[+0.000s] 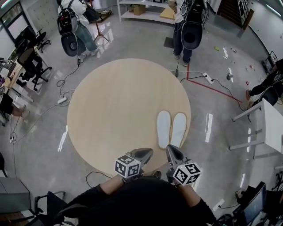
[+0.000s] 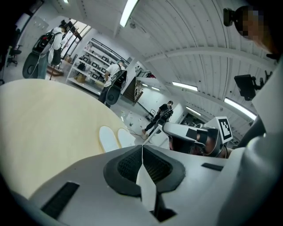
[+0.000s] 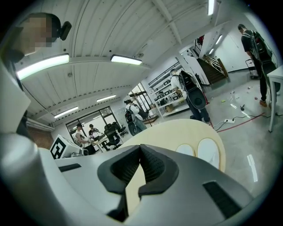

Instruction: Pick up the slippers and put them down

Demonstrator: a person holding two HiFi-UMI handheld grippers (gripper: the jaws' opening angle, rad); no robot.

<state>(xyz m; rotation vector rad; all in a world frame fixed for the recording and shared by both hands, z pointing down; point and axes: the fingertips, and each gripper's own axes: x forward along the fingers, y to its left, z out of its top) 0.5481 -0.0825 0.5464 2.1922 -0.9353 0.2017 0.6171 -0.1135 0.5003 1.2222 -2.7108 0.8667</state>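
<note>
Head view steeply down; both gripper views low, facing slippers [image 1: 163, 128] on shared table [image 1: 115, 106]

Round wooden table [image 1: 110, 101] on a grey floor [image 1: 212, 145]
One person [image 1: 76, 24] stands beyond it, another person [image 1: 186, 22] by a shelf [image 1: 143, 13]; cables [image 1: 66, 84] alongside.

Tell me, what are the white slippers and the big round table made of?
The slippers look like soft white fabric or foam: flat, thin and matte, with no shine. Which of the two, I cannot tell. The round table looks like pale wood or wood-look laminate: an even beige top, smooth, with no clear grain.
</note>
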